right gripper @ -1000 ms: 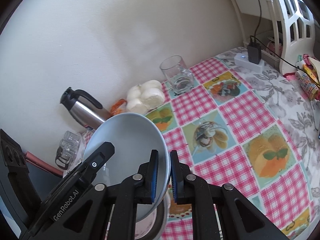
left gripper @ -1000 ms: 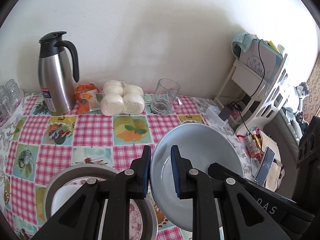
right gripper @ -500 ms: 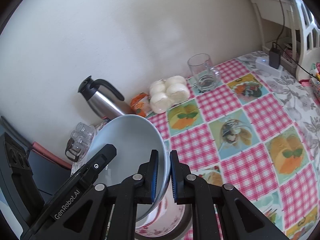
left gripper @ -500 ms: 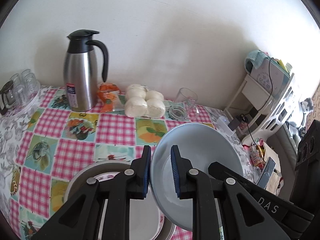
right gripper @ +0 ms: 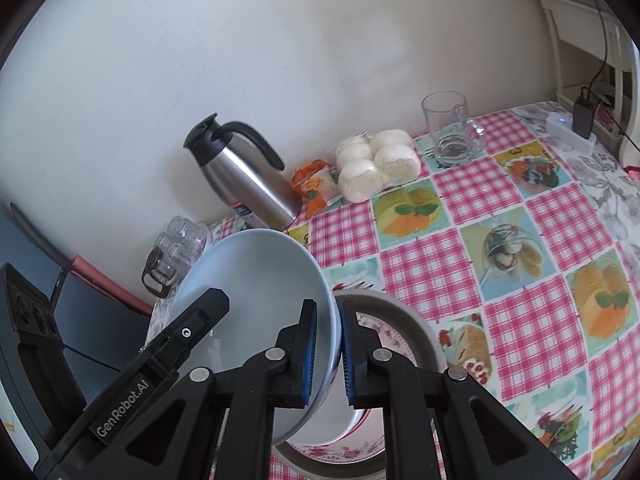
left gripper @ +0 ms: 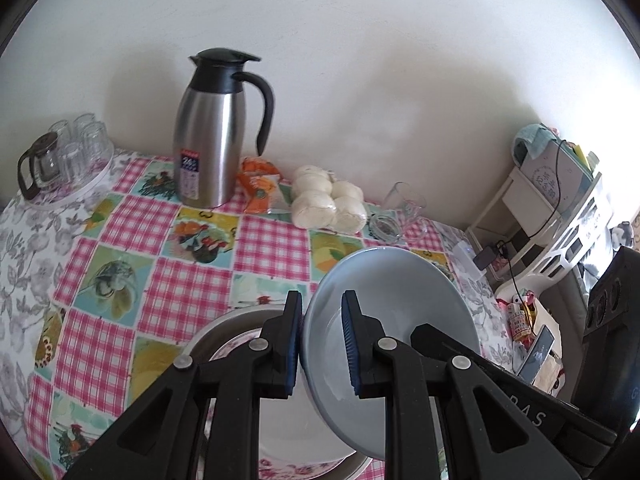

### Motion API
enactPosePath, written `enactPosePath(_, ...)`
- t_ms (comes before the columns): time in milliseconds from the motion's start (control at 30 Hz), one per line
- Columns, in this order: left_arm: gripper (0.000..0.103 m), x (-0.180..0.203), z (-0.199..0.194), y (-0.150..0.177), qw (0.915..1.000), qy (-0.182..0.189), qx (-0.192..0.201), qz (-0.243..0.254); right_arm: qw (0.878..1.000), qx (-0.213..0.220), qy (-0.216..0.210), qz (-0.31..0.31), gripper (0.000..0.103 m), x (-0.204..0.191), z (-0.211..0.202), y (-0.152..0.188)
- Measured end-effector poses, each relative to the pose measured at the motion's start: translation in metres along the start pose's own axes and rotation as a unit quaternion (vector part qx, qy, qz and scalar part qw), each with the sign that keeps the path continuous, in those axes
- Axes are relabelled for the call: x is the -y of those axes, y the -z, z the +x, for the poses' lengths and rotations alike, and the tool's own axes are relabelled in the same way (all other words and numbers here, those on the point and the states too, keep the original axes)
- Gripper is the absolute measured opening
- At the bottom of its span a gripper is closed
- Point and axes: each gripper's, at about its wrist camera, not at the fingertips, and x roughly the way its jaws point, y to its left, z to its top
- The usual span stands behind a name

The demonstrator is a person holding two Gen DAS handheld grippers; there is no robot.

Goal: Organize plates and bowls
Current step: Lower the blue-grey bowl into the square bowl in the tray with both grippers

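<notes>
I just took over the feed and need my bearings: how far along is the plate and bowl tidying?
Done so far: a floral plate and a white dish already sit nested in the metal basin.
In hand: the left gripper and right gripper each clamp one rim of the blue bowl, held tilted above the basin.
Left: setting the bowl down. No other loose plates or bowls are in view.

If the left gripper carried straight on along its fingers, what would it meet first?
Past the blue bowl that the left gripper is clamped on, probably the checked tablecloth, short of the buns. Depth is hard to judge here.
</notes>
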Motion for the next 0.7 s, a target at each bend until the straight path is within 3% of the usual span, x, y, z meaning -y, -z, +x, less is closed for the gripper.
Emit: enactPosePath(700,0.021,-0.021,0.028,0.027,0.9961,-0.045,-0.074,-0.014,0.997,-0.061,0.047,-0.015,0.014,-0.005,0.041,0.027)
